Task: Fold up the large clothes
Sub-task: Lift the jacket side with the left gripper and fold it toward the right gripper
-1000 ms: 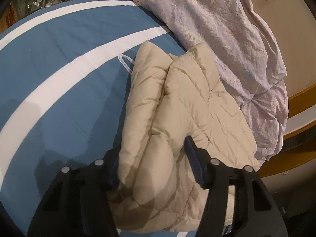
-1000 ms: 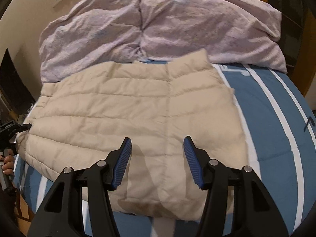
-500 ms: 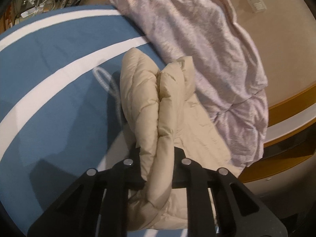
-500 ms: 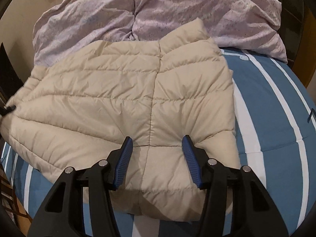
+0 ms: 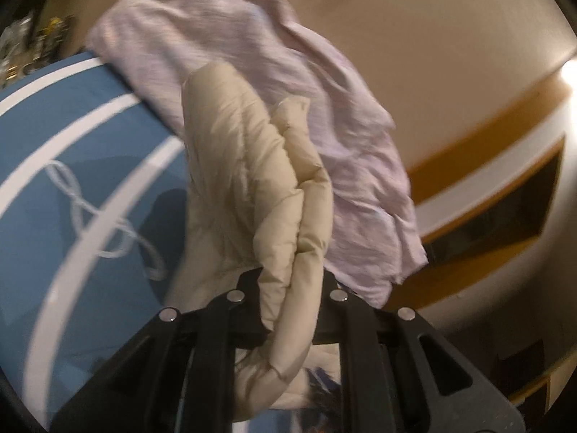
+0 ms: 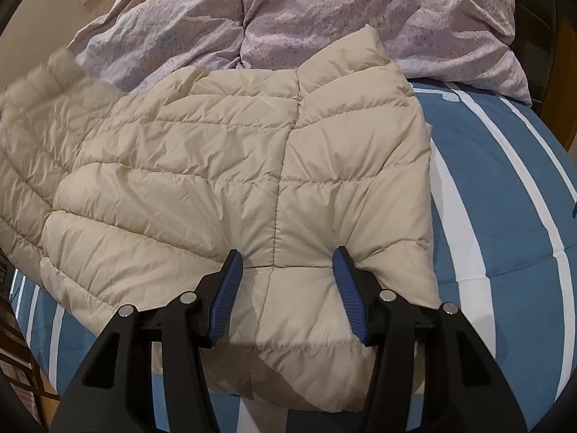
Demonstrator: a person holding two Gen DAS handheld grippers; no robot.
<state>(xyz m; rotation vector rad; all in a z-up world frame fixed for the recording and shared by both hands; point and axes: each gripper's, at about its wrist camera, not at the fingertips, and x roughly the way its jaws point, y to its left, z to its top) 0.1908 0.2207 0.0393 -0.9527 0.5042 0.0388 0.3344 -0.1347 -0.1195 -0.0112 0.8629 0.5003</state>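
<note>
Holding a bunched edge of the cream puffer jacket point(image 5: 252, 187) in my left tool point(image 5: 288, 310), I have it pinched narrow on a thick roll of padding, and the fabric rises up out of the jaws in front of the camera. My right tool point(image 6: 285, 270) is about half open, its 2 blue pads point(image 6: 227, 299) pressing down on the jacket point(image 6: 234, 187) near its closest edge without closing on anything; the quilting dimples under both tips.

The jacket lies spread across the blue, white-striped bed cover point(image 6: 505, 216), its far edge touching the rumpled lilac duvet point(image 6: 324, 11) heaped at the head of the bed. Its left end, blurred in the right view, is the part my left tool has raised.

I judge it light and very soft: it puffs, creases and folds over itself with no stiffness. The smooth shell looks slippery, so a shallow pinch could slide off. I would take hold at seams or hems, gathering several layers deep between the pads, as the left tool does. The padding will likely spring back, so each fold wants pressing flat.

I can read no brand, label or writing on the jacket. The bed cover carries a white looping line pattern point(image 5: 101, 216), not letters I can make out.
</note>
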